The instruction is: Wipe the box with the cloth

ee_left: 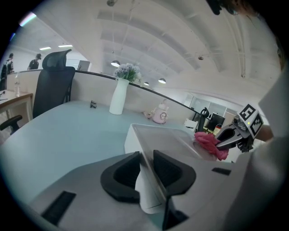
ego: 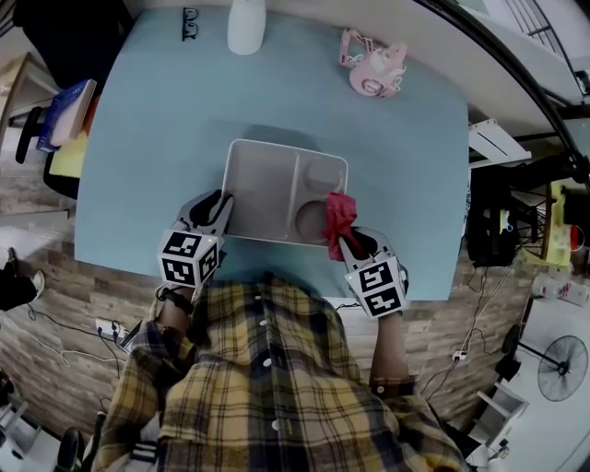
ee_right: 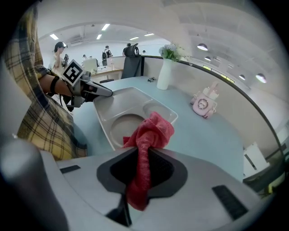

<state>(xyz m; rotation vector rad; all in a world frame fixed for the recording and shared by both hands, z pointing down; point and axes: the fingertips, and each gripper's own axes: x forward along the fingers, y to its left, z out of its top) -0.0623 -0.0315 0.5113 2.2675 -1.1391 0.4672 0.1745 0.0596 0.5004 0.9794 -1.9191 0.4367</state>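
We hold the left gripper (ego: pixel 214 210) with its fingers clenched on the near left wall of the white box (ego: pixel 267 180). The box sits on the pale blue tabletop (ego: pixel 138 147), close to its near edge. Our right gripper (ego: pixel 348 241) has its fingers grasping the red cloth (ego: pixel 338 217), bunched at the box's near right corner beside a round compartment. A white vase (ego: pixel 246 28) and a pink alarm clock (ego: pixel 373 64) stand well apart at the far side.

Red cloth (ego: pixel 337 219); pale grey box (ego: pixel 263 189); light-blue table (ego: pixel 138 138) — yellow plaid shirt (ego: pixel 277 387)
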